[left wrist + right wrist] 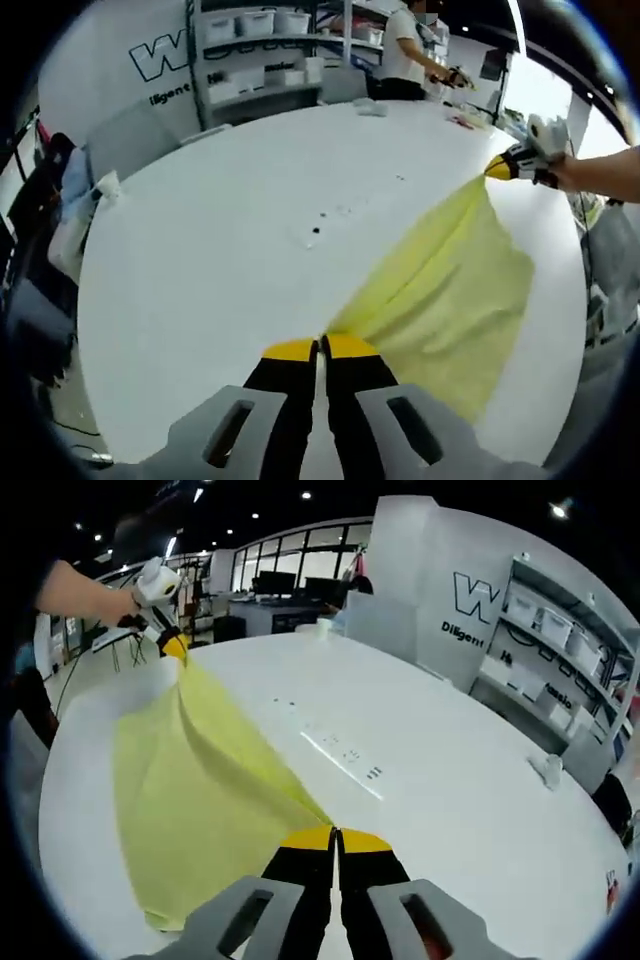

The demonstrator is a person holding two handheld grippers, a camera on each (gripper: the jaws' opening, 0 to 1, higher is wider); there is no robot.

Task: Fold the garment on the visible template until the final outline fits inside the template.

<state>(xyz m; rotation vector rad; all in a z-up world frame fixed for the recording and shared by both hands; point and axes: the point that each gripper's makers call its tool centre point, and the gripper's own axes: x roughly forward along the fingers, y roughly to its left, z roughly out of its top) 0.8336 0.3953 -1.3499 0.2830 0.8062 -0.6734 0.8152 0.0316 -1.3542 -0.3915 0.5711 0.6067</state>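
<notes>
Two corners of the yellow garment [450, 290] are pinched in my tools, and the cloth hangs stretched between them above the white worktop [230, 250]. My left tool [320, 350] has its jaws together on one corner, right at the yellow tips. In the same view my right tool [505, 167] grips the far corner, with my forearm reaching in behind it. In the right gripper view the picture mirrors: my right tool [336, 838] is clamped on the near corner of the garment [200, 780], and my left tool [172, 645] holds the corner across from it.

The top edge runs taut from tool to tool; the rest sags toward the worktop [450, 780], its lower edge apparently resting on the surface. Faint printed marks [345, 752] lie on the worktop beside the garment, on the side towards the shelves; I judge these belong to the template, though I cannot tell its outline.

To do this step well, I would keep both grips firm and the edge level, carry the cloth over those marks, and lower it evenly so no crease forms. Slack or a tilted edge would skew the fold.
</notes>
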